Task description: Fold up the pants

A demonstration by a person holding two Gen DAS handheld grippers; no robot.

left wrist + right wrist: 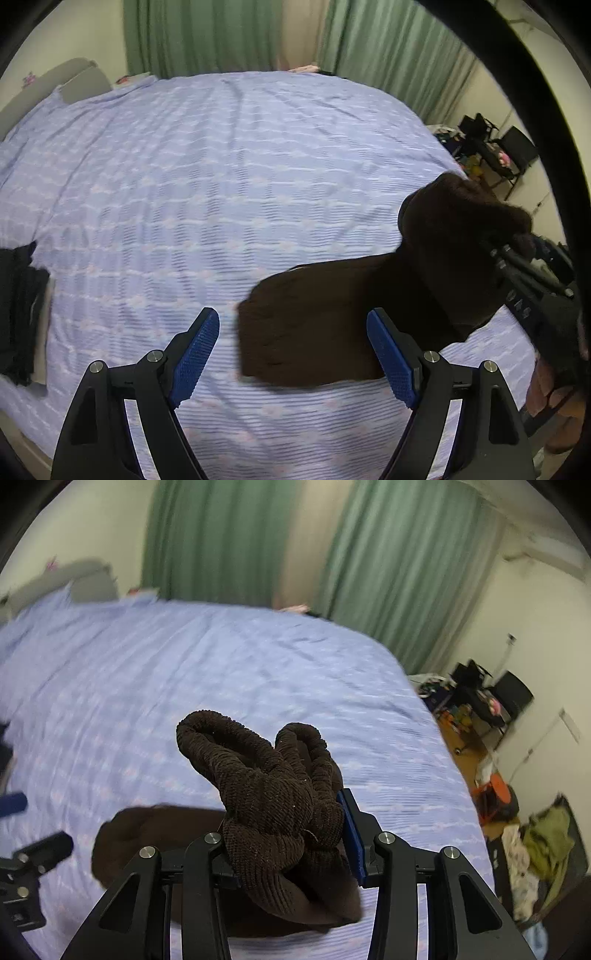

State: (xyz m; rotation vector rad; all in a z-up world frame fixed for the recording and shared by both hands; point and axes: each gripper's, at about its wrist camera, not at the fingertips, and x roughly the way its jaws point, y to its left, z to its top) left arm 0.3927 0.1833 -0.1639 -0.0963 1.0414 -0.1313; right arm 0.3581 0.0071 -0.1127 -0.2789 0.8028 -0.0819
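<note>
The right gripper (291,834) is clamping the bunched brown pants (273,797); the left gripper (293,354) is gaping empty, pants lying at its one o'clock.

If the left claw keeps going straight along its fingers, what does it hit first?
Probably the brown pants lying on the bed: their flat end sits between the open left claw fingers, though depth is hard to judge.

Bed w/ lilac sheet (184,166); green curtains (388,48) behind. Dark clothes stack (18,310) at sheet's left edge. Black chair (517,151) & floor clutter (532,842) on right.
</note>
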